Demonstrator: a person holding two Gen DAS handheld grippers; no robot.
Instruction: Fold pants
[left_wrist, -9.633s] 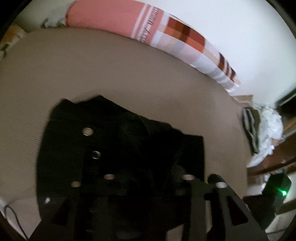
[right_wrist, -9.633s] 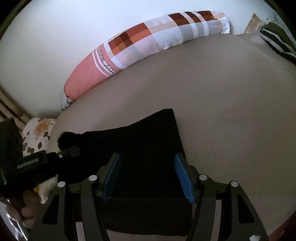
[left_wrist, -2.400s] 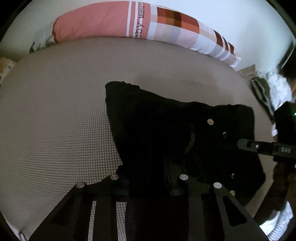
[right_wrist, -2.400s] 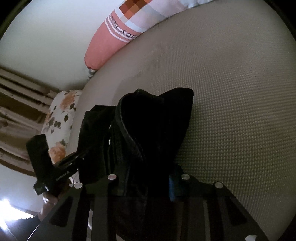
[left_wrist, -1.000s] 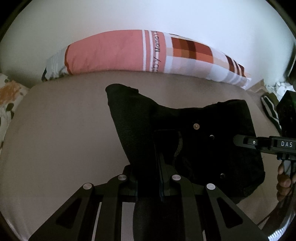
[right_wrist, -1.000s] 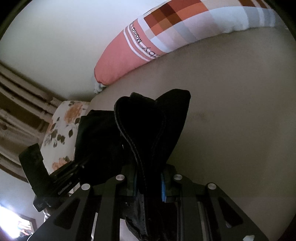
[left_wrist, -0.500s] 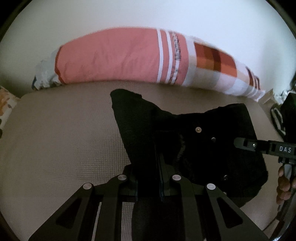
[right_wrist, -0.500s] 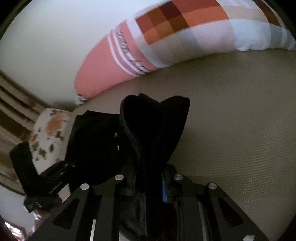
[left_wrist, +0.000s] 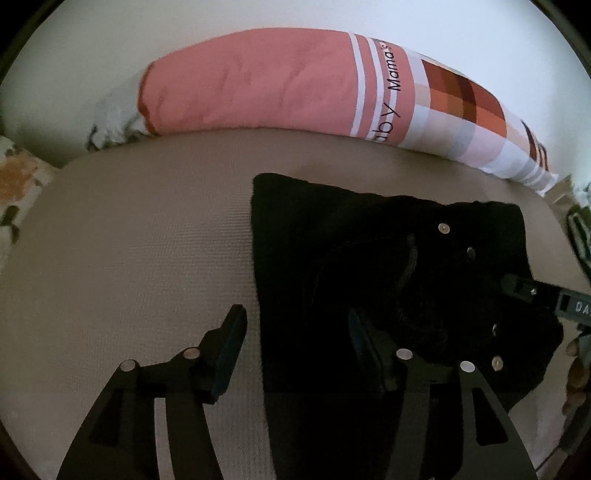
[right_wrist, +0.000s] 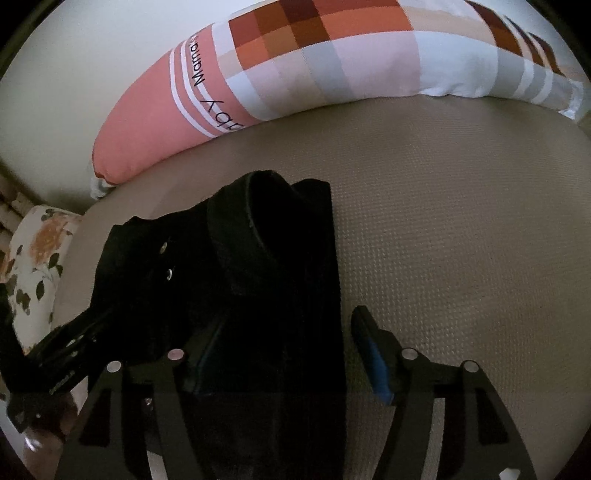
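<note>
- Beige mattress (left_wrist: 129, 258) (right_wrist: 461, 240): one, woven waffle-textured cover, broad and flat, set against a plain pale wall (left_wrist: 480, 29).
- Pants (left_wrist: 369, 280) (right_wrist: 258, 295): one pair, black, thick matte fabric, lying folded into a compact bundle on the mattress; several small round metal rivets or buttons show on the side toward the right gripper in the left wrist view. A rolled, curved edge stands up at the far end of the bundle in the right wrist view.
- Left gripper (left_wrist: 295, 343): black angular frame with silver screws; its two fingers are spread wide. One finger hangs over bare mattress, the other over the pants, with the bundle's left edge between them; nothing is pinched.
- Right gripper (right_wrist: 284, 350): same build, blue-lined finger pads (right_wrist: 373, 354); fingers likewise spread apart, one over the pants, one over bare mattress, straddling the bundle's right edge without clamping it.
- Each gripper's body also shows at the margin of the other's view, beside the pants.
- Bolster pillow (left_wrist: 295, 85) (right_wrist: 332, 66): one, long and cylindrical, soft cotton, coral-pink at one end, white stripes with black lettering, then a checked patch of rust, orange, grey and white; lies along the wall beyond the pants, apart from them.
- Floral cushion (right_wrist: 33, 258) (left_wrist: 14, 184): one, white with orange flowers and dark leaves, at the mattress's left edge.
</note>
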